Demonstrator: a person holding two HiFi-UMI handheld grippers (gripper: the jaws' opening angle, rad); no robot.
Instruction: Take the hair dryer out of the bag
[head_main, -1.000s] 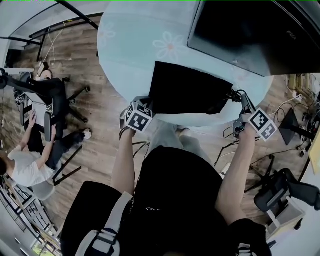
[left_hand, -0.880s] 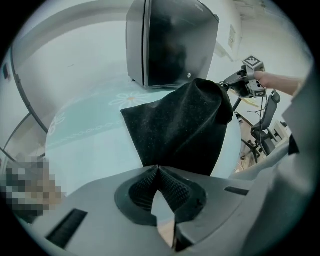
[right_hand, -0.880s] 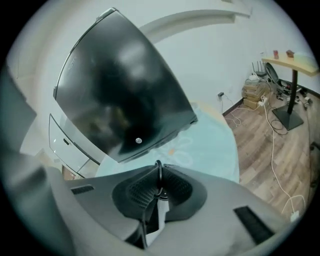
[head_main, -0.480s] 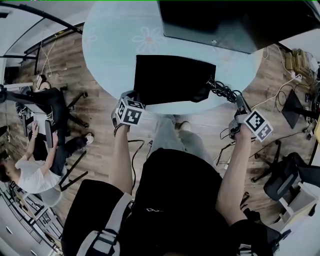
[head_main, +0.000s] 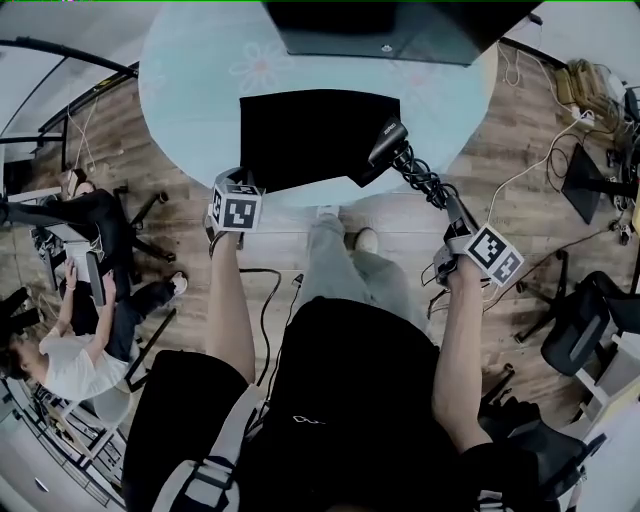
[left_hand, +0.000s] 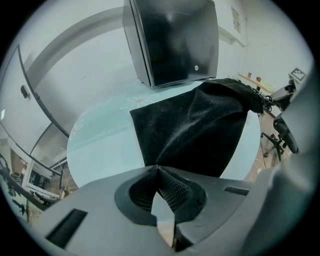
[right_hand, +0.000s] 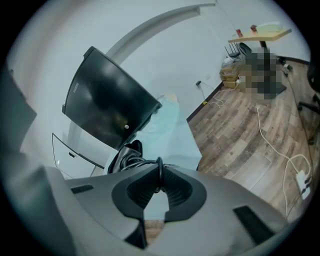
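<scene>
While left gripper (left_hand: 158, 169) fingers pinch black cloth bag (head_main: 310, 135) | right gripper (right_hand: 159, 175) clamps coiled black cord (head_main: 420, 178) | risk: cord slips, black hair dryer (head_main: 388, 138) snags

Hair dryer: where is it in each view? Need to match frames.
Head view: hair dryer right of centre near the top, at the black bag's right edge.
Left gripper view: not clearly visible; the bag's raised right end covers it.
Right gripper view: left of centre, just above the jaws, cord in them.
Shared landmark: dark monitor.
</scene>
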